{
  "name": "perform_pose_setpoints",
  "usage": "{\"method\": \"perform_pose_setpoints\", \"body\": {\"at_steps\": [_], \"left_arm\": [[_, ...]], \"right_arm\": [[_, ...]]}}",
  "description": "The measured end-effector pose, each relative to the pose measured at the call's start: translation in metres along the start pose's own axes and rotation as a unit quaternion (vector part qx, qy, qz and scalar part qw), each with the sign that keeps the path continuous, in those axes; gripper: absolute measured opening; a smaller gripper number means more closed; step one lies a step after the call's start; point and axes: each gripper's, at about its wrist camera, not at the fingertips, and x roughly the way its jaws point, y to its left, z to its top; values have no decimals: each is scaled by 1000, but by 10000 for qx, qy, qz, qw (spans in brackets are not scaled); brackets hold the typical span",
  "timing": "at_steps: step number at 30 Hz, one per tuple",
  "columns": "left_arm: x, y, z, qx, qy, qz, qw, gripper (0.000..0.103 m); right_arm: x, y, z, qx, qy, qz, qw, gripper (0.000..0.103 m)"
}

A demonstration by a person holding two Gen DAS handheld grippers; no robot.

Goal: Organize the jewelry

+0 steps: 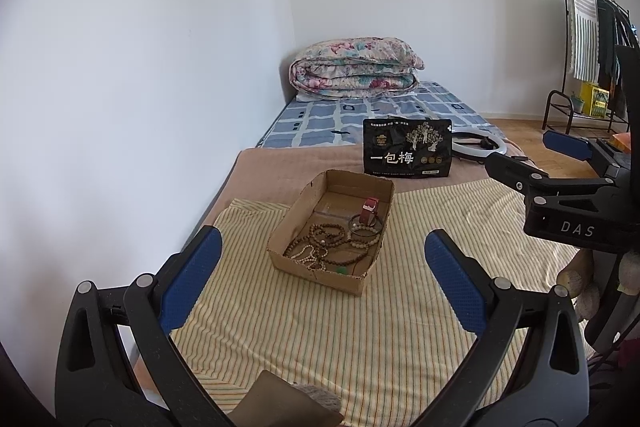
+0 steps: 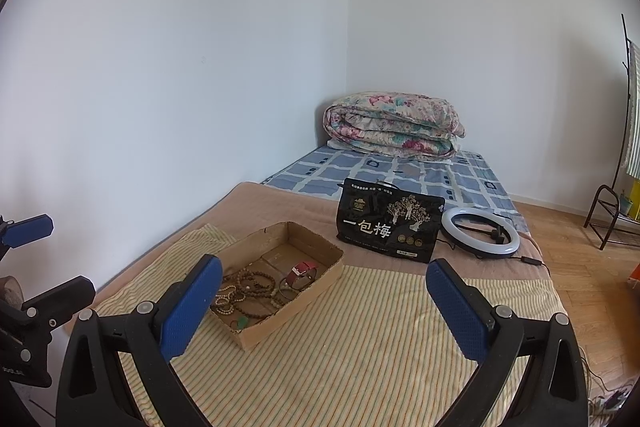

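Note:
A shallow cardboard box sits on a yellow striped cloth on the bed. Inside lie several wooden bead strands, a red strap watch, a dark bangle and a small green piece. My left gripper is open and empty, held just in front of the box. My right gripper is open and empty, to the right of the box; it also shows in the left wrist view.
A black snack bag stands behind the box. A ring light lies beside it. A folded floral quilt lies at the bed's far end. A clothes rack stands at right on a wooden floor.

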Motion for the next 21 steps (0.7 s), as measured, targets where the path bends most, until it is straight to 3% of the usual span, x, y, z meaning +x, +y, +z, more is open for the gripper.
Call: {"method": "perform_pose_setpoints", "body": {"at_steps": [21], "left_arm": [[-1, 1, 1, -5, -30, 70, 10000, 103]], "right_arm": [[0, 2, -2, 0, 11, 27, 10000, 103]]}}
